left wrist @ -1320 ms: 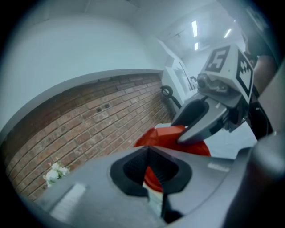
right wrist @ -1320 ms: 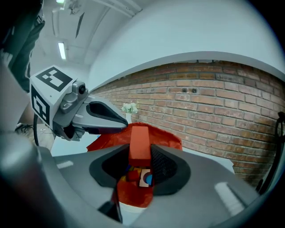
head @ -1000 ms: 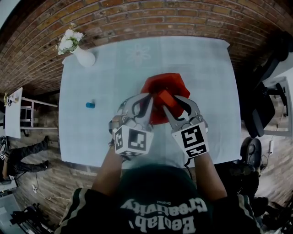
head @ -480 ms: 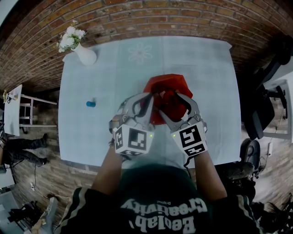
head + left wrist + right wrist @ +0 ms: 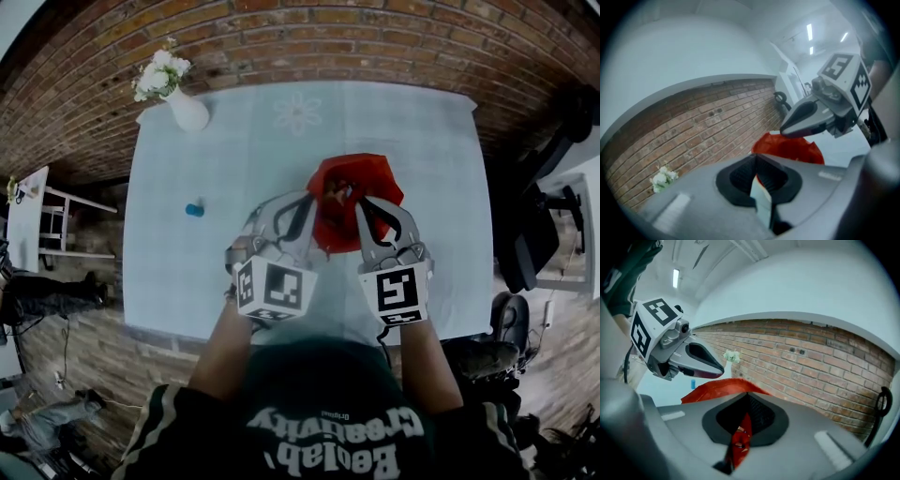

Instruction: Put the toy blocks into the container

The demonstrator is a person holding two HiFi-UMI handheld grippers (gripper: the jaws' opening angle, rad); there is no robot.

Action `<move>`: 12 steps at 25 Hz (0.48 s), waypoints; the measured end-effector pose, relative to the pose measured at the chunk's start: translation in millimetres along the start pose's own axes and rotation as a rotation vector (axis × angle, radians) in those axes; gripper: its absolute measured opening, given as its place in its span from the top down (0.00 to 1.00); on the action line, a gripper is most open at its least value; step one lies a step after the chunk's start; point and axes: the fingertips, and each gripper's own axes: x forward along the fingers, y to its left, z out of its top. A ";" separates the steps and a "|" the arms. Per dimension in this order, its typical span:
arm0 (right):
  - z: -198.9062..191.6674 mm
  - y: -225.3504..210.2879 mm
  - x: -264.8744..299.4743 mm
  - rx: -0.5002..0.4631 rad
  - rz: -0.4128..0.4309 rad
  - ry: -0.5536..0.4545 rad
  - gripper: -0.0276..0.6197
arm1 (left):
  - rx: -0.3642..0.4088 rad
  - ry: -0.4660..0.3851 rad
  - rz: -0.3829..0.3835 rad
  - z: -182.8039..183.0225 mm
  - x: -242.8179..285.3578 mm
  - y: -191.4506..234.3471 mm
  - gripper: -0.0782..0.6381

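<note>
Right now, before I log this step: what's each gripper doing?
Left gripper: closed, nothing between its jaws.
Right gripper: jaws just closed, empty.

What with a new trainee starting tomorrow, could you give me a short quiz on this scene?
1. True or false: the blue block lies inside the red container.
2. In the head view, the vase of flowers stands at which corner of the table: A far left, B far right, C near right?
3. Which tool is nearer the blue block?
Key: 1 false; 2 A; 3 the left tool.
</note>
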 end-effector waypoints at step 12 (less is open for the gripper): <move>44.1 38.6 -3.9 -0.019 -0.011 -0.061 0.95 | -0.019 -0.024 0.071 -8.8 -50.0 27.3 0.89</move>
